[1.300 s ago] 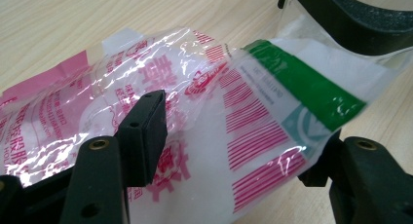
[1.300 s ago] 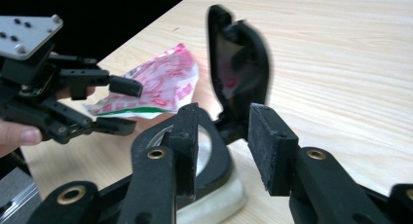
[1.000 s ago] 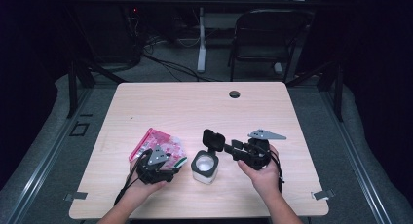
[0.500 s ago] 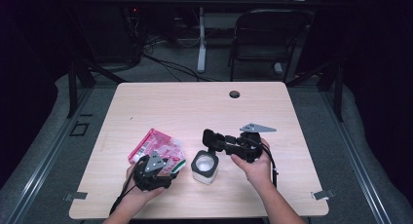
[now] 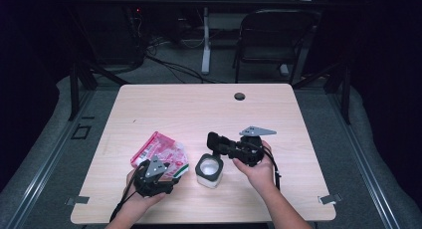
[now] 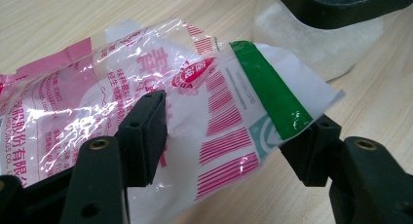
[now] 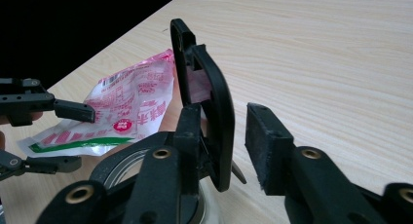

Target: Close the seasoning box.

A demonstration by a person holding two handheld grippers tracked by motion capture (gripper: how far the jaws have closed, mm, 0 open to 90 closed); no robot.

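High view: left gripper [image 5: 171, 171] at pink packet [image 5: 160, 152], right gripper [image 5: 215, 141] over white jar [image 5: 209, 170].
Left gripper view: jaws apart, packet's green-edged corner between them — no pad pressing.
Right gripper view: jaws just closing around raised black flip lid [image 7: 207, 95] — right pad apart from it.

We see a pale wooden tabletop [image 5: 164, 107] carrying a pink plastic packet [image 5: 154, 149] and, just beside it, a clear jar [image 5: 209, 171].
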